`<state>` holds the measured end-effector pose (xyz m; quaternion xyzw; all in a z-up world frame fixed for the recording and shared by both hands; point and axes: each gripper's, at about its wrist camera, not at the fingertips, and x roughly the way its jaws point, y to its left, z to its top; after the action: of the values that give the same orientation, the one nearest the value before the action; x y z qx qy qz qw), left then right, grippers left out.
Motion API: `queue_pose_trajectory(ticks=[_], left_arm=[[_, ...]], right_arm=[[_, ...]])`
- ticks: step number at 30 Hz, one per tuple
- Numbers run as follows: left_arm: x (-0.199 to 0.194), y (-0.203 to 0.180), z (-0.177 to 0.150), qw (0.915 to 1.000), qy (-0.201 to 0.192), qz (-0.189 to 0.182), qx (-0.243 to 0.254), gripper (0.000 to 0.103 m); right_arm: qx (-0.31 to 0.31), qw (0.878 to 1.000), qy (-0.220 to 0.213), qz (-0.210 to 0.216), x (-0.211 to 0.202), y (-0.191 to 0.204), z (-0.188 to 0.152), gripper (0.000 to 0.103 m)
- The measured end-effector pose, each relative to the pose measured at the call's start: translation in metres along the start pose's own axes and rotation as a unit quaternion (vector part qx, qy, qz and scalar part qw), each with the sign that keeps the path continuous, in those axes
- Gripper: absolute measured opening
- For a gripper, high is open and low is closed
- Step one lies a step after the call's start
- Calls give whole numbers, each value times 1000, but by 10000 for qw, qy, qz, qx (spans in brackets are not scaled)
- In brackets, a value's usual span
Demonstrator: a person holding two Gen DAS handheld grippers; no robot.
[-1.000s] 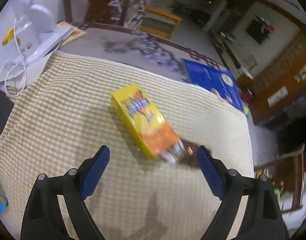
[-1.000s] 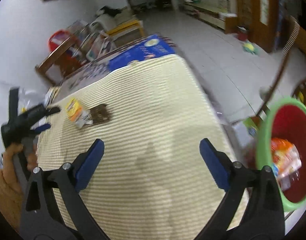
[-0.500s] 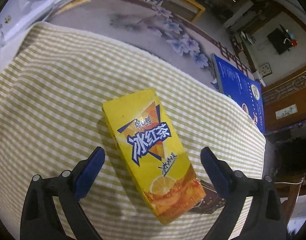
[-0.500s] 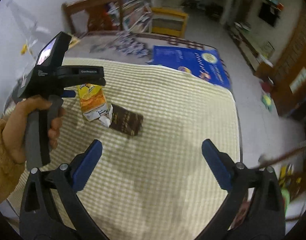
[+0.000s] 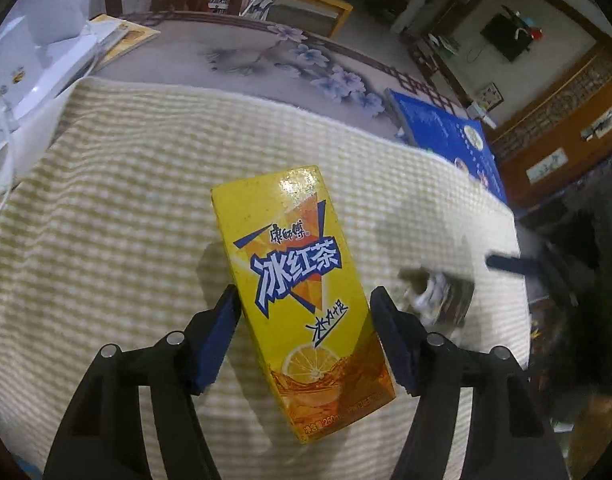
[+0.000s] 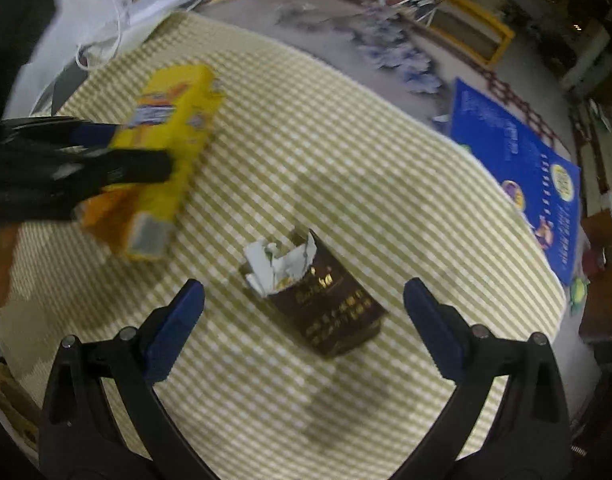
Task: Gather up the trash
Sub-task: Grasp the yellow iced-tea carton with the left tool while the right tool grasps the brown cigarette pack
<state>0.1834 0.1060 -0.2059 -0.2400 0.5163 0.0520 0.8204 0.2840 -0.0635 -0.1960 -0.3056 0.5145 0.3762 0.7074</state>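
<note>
**Mia:** What is the left gripper (image 5: pixel 302 340) doing?

**Ben:** It is squeezing the yellow tea carton (image 5: pixel 302 300). Both blue pads (image 5: pixel 218 340) are pressing on its sides. Half a second ago the pads were wide apart, with the carton lying loose between them. Now they are closed in on it.

**Mia:** Is the carton lying on the checked cloth (image 5: pixel 106 220)?

**Ben:** In the right camera it is looking tipped up at the near end, and it is blurry there. I cannot tell if the far end is touching the cloth. Before, it was lying flat beside the brown pack (image 6: pixel 326 304).

**Mia:** Where is that pack sitting now?

**Ben:** It is lying on the cloth, right in front of the right gripper (image 6: pixel 304 320) and between its two fingers. Its torn silver top is pointing away from the gripper. The carton is now sitting apart from it, off to the left.

**Mia:** Is the right gripper holding anything?

**Ben:** No. Its fingers are spread wide and touching nothing. It is much closer to the pack than it was half a second ago.

**Mia:** What else is there?

**Ben:** A blue box (image 6: pixel 518 172) is lying at the far edge of the cloth.
</note>
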Motion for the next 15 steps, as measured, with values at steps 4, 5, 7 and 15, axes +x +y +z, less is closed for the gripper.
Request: queue_pose_trajectory(ticks=[4, 5, 7, 15], left_arm=[[0, 11, -13, 9999, 68, 57, -76, 64], [1, 13, -16, 9999, 98, 65, -83, 64], [3, 15, -18, 9999, 128, 65, -89, 64], [-1, 12, -24, 10000, 32, 84, 42, 64]], right_arm=[[-67, 9997, 239, -52, 17, 1, 2, 98], [-50, 9996, 260, -49, 19, 1, 2, 95], [-26, 9995, 294, -72, 21, 3, 0, 86], [190, 9998, 103, -28, 9, 11, -15, 45]])
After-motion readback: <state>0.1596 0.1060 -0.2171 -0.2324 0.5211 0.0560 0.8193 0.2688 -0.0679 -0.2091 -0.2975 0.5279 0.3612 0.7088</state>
